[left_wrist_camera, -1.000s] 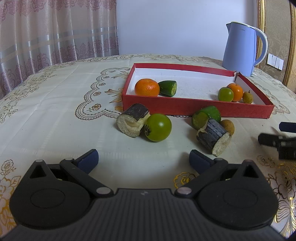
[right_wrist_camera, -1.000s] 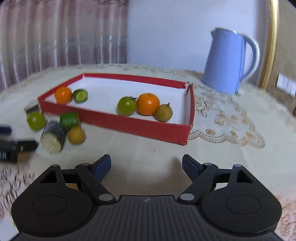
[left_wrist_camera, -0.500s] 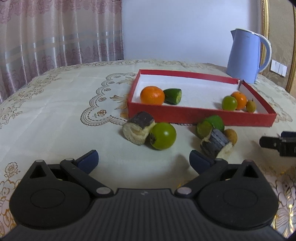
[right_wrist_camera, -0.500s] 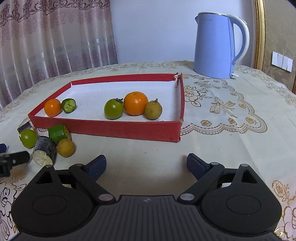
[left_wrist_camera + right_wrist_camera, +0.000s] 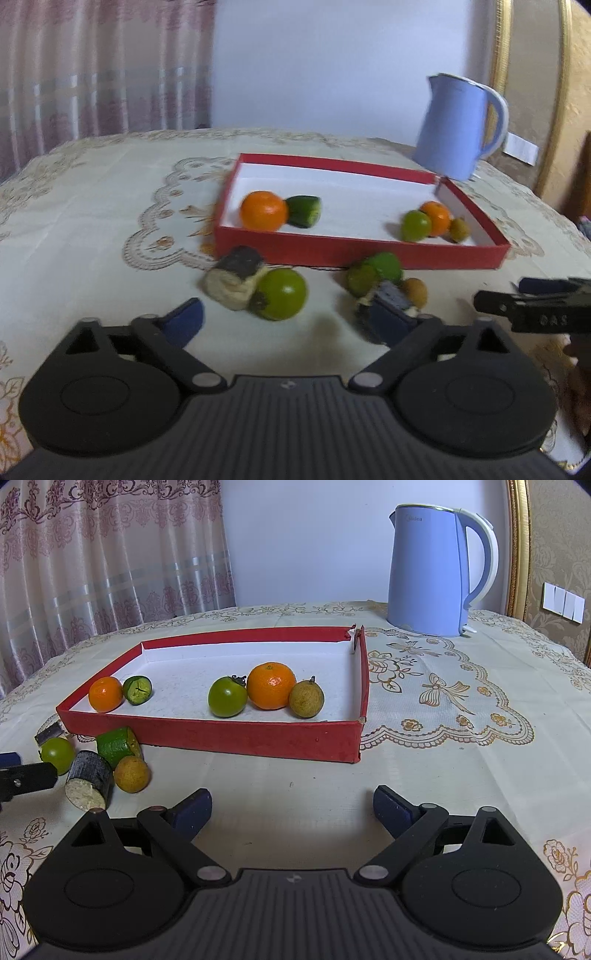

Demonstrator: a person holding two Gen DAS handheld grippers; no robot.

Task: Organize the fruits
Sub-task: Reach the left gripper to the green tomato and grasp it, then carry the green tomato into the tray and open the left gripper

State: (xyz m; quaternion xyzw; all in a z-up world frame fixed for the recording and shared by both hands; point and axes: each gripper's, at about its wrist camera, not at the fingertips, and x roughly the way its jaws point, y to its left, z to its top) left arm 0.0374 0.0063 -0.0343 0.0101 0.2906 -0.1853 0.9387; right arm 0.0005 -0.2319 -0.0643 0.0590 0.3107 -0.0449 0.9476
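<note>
A red tray (image 5: 362,251) holds two oranges (image 5: 263,211), a cut cucumber end (image 5: 304,211), a green fruit (image 5: 415,225) and a brown fruit (image 5: 460,229). In front of it lie a dark-skinned cut piece (image 5: 236,280), a green fruit (image 5: 282,299), a green cut piece (image 5: 373,273), a second dark piece (image 5: 88,779) and a brown fruit (image 5: 131,774). My left gripper (image 5: 286,325) is closing, with the loose green fruit just ahead of its gap and untouched. My right gripper (image 5: 291,808) stands open over bare cloth before the tray (image 5: 221,734).
A blue kettle (image 5: 436,572) stands behind the tray's right end. The round table carries a cream embroidered cloth (image 5: 443,701), with curtains and a wall behind. The other gripper's black finger (image 5: 26,779) reaches in at the left edge of the right wrist view.
The left fingers have drawn a little closer together and the loose fruit now sits nearer them, in a blurred view. The right fingers widened slightly and the right view levelled out.
</note>
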